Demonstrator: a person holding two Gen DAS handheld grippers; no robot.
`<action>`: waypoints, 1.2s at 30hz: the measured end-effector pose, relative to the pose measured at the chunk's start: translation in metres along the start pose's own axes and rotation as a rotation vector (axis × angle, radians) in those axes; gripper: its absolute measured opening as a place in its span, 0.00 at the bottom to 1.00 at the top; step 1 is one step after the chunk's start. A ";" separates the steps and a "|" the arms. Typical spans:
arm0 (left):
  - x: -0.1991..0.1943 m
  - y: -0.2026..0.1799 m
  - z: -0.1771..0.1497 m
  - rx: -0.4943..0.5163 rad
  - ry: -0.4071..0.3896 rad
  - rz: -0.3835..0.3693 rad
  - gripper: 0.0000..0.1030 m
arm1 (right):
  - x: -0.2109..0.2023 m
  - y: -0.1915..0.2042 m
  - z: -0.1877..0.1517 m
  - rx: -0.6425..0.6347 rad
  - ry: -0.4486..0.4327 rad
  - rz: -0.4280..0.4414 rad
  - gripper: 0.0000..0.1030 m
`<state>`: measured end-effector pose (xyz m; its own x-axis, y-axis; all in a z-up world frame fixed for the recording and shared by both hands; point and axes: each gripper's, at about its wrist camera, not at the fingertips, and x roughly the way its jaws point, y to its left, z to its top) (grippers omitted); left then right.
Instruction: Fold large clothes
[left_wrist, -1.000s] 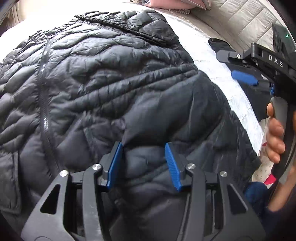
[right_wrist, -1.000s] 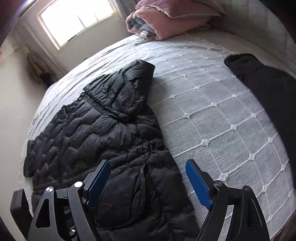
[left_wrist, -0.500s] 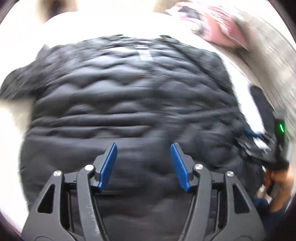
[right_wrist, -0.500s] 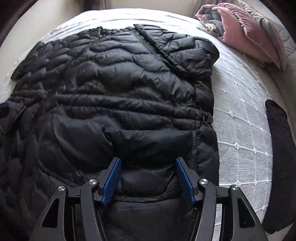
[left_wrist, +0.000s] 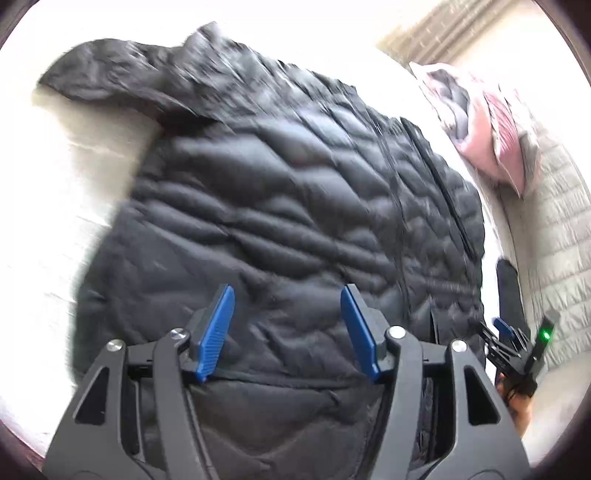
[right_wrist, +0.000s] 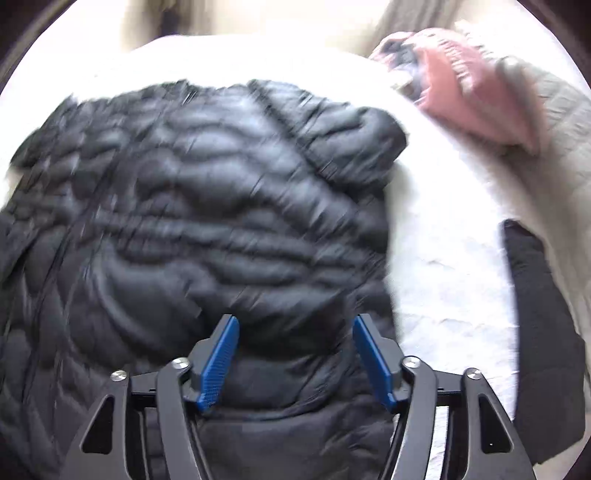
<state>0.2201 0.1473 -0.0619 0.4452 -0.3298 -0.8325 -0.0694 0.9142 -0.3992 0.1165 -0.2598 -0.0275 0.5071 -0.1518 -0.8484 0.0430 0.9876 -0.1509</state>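
A black quilted puffer jacket (left_wrist: 280, 206) lies spread on the white bed, its front zip running up the middle. It also fills the right wrist view (right_wrist: 207, 206), hood at the far right. My left gripper (left_wrist: 288, 325) has its jaws apart, over the jacket's near hem. My right gripper (right_wrist: 293, 354) also has its jaws apart, with a raised fold of jacket fabric between the blue pads. I cannot tell whether either pair of pads presses the fabric. The right gripper (left_wrist: 513, 343) shows at the jacket's right edge in the left wrist view. Both views are blurred.
The white quilted bedspread (right_wrist: 443, 229) extends right of the jacket. A pink cushion (right_wrist: 472, 92) lies at the far right, also seen in the left wrist view (left_wrist: 491, 125). A second dark garment (right_wrist: 543, 317) lies at the bed's right edge.
Both grippers have swung over the jacket's near hem. The right gripper's jaws went from wide open to narrower around a fold. The left gripper's view shifted left and back.
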 end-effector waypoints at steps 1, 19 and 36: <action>-0.005 0.010 0.006 -0.025 -0.017 0.013 0.59 | -0.004 -0.003 0.003 0.029 -0.026 0.003 0.71; -0.009 0.201 0.128 -0.527 -0.176 0.045 0.61 | -0.028 0.021 0.030 0.133 -0.215 0.008 0.76; 0.031 0.263 0.190 -0.614 -0.423 0.223 0.05 | -0.002 0.041 0.035 0.068 -0.149 -0.013 0.77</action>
<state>0.3851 0.4221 -0.1201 0.6568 0.0767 -0.7501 -0.6240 0.6137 -0.4837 0.1476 -0.2180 -0.0145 0.6280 -0.1615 -0.7613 0.1054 0.9869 -0.1224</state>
